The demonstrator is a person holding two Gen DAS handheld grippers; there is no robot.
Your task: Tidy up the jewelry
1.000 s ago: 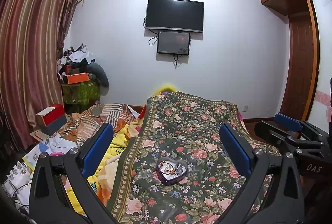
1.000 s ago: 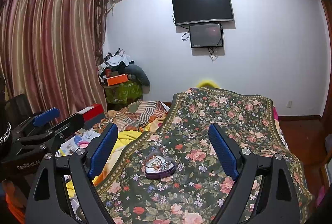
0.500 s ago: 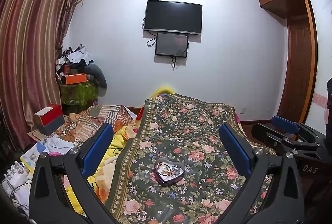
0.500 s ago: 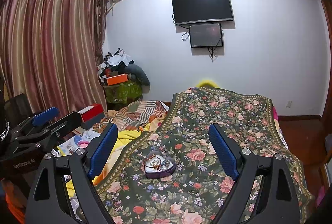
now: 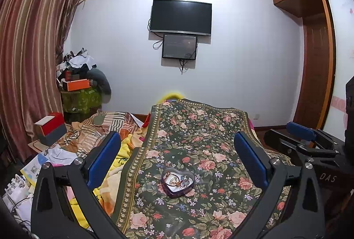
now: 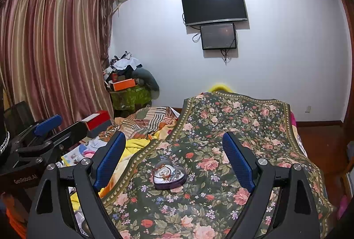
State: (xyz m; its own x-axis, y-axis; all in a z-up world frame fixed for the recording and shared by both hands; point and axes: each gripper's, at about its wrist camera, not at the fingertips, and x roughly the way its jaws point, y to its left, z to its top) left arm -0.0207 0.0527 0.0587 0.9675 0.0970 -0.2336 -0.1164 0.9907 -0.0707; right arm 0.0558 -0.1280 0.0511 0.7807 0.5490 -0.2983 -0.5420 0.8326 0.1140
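jewelry (image 5: 178, 179): in the heart-shaped tin (image 6: 169, 181) ahead between my fingers, too small and tangled for me to tell pieces apart.
bed (image 5: 199, 139): hidden under the floral cloth.
finger bases: cut off by the bottom edge in both views.

Even, bright indoor light, sharp focus, strong fisheye bending, dark corners.

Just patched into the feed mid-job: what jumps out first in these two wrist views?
The heart-shaped tin of tangled jewelry grabs the eye, sitting open on the floral bedspread, centred ahead of both cameras. Framing it are the blue-padded left tongs and right tongs, both spread wide and holding nothing. Behind, a dark TV hangs on the white wall above a smaller screen.
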